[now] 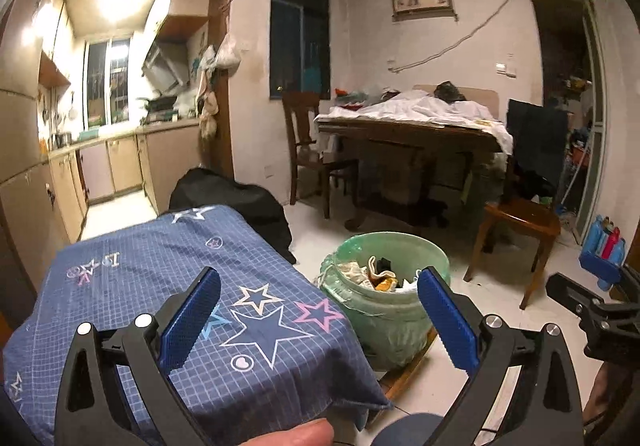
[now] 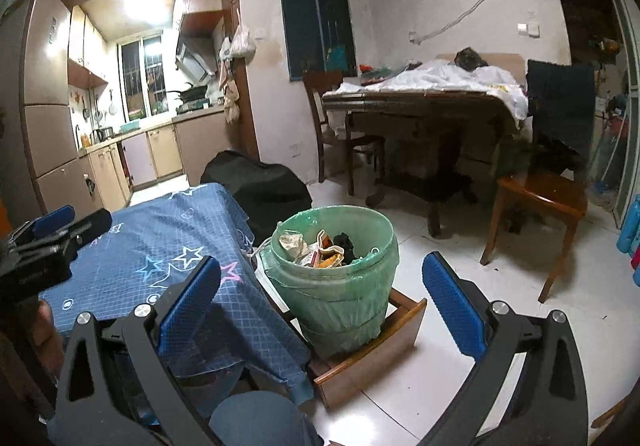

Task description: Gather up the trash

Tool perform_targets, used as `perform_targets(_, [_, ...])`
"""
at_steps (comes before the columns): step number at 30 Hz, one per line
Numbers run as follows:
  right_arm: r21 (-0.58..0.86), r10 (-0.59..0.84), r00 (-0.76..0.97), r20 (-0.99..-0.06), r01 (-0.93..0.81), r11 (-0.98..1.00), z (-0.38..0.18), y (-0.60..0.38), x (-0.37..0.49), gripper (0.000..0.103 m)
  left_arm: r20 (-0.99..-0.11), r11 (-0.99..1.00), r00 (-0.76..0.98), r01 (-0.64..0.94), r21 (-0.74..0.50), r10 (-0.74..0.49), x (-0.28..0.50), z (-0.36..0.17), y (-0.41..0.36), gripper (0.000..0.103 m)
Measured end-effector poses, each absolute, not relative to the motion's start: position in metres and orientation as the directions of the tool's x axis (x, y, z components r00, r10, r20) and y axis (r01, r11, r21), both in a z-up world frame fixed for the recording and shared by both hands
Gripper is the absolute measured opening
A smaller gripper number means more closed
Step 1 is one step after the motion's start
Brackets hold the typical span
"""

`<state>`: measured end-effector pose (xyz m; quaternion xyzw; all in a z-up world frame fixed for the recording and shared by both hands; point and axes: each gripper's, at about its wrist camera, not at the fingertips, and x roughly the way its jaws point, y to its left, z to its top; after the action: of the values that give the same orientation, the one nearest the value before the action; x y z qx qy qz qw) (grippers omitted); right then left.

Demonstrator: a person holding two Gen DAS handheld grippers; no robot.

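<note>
Both the left claw [image 1: 320, 320] and right claw [image 2: 322, 310] gape wide and empty over a bare-looking table [image 1: 152, 270] (bin [image 2: 340, 286] already holds scraps), so next find trash.

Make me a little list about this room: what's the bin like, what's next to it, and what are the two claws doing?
bin: round bin with green plastic liner, already holding crumpled paper and wrapper trash
bin stands on: shallow wooden tray on the floor
beside bin: low table under blue star-print cloth
left claw: open, empty
right claw: open, empty
trash on blue cloth: none visible
</note>
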<state>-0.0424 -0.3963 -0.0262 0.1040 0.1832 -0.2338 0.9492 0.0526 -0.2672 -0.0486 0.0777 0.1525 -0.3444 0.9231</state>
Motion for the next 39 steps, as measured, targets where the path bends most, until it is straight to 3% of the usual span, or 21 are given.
perform_targets(8, [0.093, -0.477, 0.840, -0.259, 0.513, 0.853, -0.018, -0.362, -0.079, 0.097, -0.285, 0.713, 0.694, 0.699, 0.048, -0.661, -0.006, -0.052, -0.252, 0.098])
perform_targets(20, [0.096, -0.544, 0.830, -0.125, 0.556, 0.826, -0.012, -0.344, -0.117, 0.097, -0.214, 0.712, 0.699, 0.702, 0.022, -0.682, -0.044, -0.041, -0.226, 0.098])
perform_targets(39, [0.089, -0.546, 0.830, -0.115, 0.556, 0.827, -0.013, -0.338, -0.121, 0.097, -0.259, 0.683, 0.660, 0.731, 0.001, -0.706, -0.030, -0.050, -0.236, 0.098])
